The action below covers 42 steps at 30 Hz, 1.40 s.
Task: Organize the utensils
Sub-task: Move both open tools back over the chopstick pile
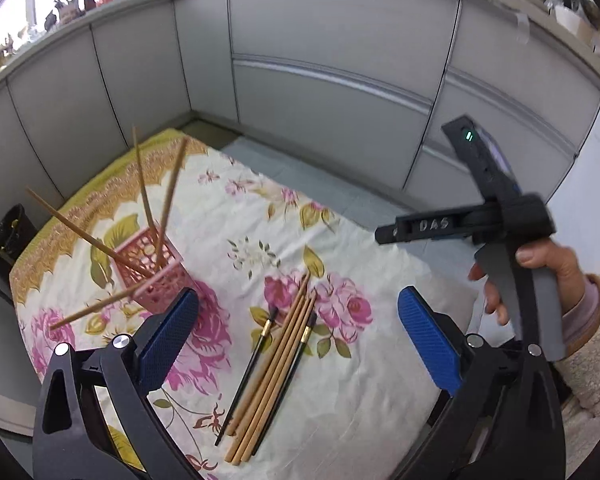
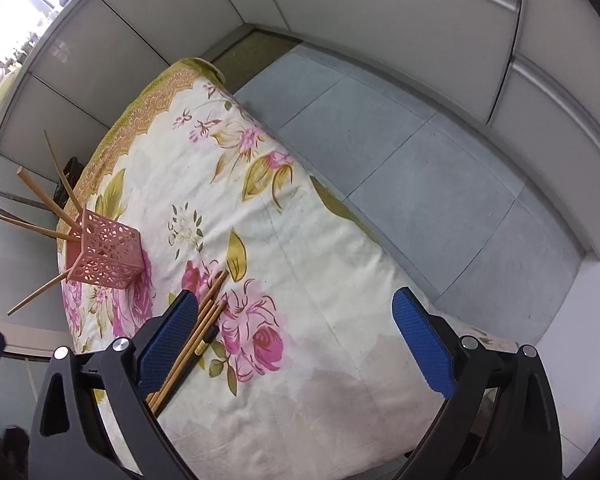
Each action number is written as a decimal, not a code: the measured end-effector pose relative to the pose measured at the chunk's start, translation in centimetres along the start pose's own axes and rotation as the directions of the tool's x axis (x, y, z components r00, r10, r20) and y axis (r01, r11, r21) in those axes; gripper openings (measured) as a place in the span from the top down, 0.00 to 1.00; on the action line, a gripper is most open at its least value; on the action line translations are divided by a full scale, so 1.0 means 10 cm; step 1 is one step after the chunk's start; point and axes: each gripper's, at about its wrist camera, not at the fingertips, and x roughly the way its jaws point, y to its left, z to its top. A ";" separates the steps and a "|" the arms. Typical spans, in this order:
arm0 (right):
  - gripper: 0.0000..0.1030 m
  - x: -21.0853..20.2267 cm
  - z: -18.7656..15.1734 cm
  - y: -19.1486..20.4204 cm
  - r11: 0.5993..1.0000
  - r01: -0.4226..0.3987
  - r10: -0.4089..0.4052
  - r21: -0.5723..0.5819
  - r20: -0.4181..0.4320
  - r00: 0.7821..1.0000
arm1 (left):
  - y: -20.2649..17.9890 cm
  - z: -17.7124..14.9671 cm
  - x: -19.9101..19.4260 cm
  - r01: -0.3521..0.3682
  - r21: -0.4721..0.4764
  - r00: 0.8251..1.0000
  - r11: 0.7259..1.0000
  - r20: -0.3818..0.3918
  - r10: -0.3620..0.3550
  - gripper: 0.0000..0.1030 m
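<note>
Left wrist view shows the left gripper [image 1: 298, 340] held above a table draped in a floral cloth [image 1: 240, 208], its blue pads [image 1: 168, 340] spread wide with nothing between them. Directly below the gap lies a loose bundle of chopsticks [image 1: 272, 372] flat on the cloth: several plain wooden ones side by side, flanked by two dark ones with gold bands. To the left and farther back stands a pink perforated holder [image 1: 152, 276], upright, with five wooden chopsticks [image 1: 144, 196] leaning out of it at scattered angles. At the right of this view the right gripper [image 1: 480, 224] is seen from the side, raised clear of the table, gripped by the person's right hand [image 1: 540, 276]; a green light shows on its body. Right wrist view confirms that gripper's state: its blue pads [image 2: 424, 344] stand fully apart and hold nothing, hovering over bare cloth near the table's near edge. The chopstick bundle [image 2: 204, 320] appears at the lower left, partly hidden behind the left-hand pad, not in contact with it as far as can be judged. The holder [image 2: 108, 256] sits well apart from the bundle, toward the far left side of the table. Grey partition panels [image 1: 340, 52] enclose the area and a grey tiled floor [image 2: 420, 152] lies beside the table
</note>
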 end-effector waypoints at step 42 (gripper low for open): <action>0.08 0.58 0.12 0.37 0.998 -0.062 0.061 -0.001 -0.148 0.987 | 0.52 -0.43 1.38 -0.031 -0.116 0.948 0.993 -0.319 -0.007 0.92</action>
